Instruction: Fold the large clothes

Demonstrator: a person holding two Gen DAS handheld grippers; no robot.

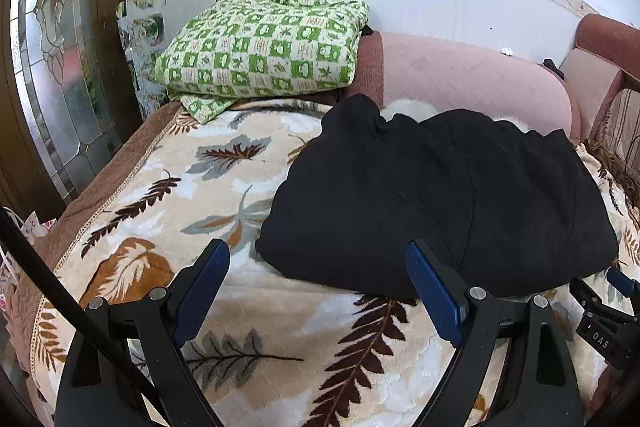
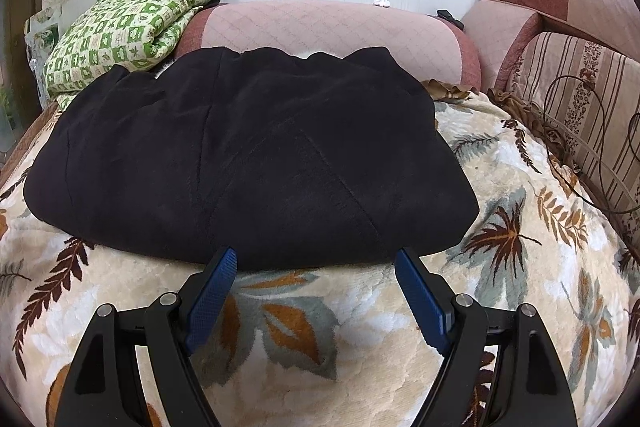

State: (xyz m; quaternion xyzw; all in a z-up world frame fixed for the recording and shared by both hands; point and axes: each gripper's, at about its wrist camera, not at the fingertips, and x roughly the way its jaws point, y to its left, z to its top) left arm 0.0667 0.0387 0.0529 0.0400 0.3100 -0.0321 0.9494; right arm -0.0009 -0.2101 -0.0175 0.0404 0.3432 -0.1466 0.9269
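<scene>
While both tongs stand wide and empty, the left gripper (image 1: 318, 259) at lower centre of its frame and the right gripper (image 2: 316, 263) likewise, the black garment (image 2: 248, 163) lies mid-frame, bunched on the leaf-print blanket (image 2: 304, 331). Risk, as judged: pads may pinch plush blanket with the near hem, or take one layer only, skewing the fold.

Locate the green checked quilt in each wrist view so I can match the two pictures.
Left wrist: the green checked quilt lies folded at upper left of centre, against the wall.
Right wrist: the same quilt sits at far upper left, smaller.
Shared landmark: the black garment on the leaf-patterned blanket, right of the quilt.
</scene>
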